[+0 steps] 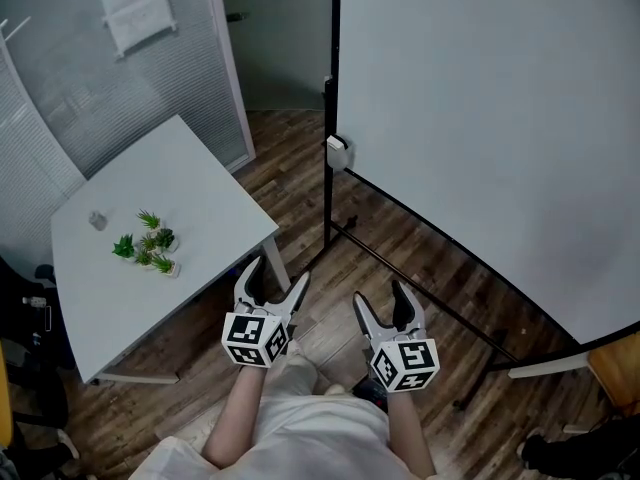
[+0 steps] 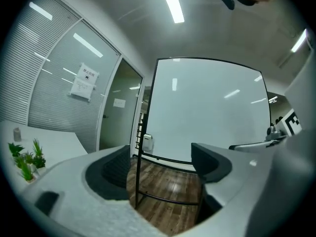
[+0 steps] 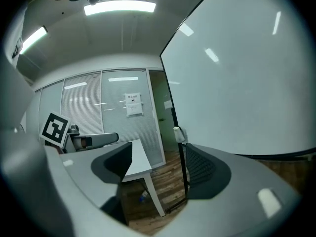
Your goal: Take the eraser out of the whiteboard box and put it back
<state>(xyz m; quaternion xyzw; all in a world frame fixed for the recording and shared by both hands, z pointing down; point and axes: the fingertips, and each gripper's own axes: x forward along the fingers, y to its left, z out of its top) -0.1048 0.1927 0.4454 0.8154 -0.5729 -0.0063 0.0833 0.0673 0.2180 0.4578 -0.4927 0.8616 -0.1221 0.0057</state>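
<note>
A small white box [image 1: 339, 153] hangs on the black post at the left edge of the large whiteboard [image 1: 480, 118]; it also shows as the white box [image 2: 147, 142] in the left gripper view and the white box [image 3: 179, 134] in the right gripper view. The eraser is not visible. Both grippers are held side by side, low and well short of the board. My left gripper [image 1: 273, 284] stands open and empty. My right gripper [image 1: 383, 302] is open too, with nothing between its jaws.
A white table [image 1: 150, 238] stands at the left with small green plants [image 1: 146, 241] and a little grey object [image 1: 97, 220] on it. The whiteboard's black stand legs [image 1: 420, 283] cross the wooden floor. A glass partition with blinds [image 1: 110, 58] lies behind the table.
</note>
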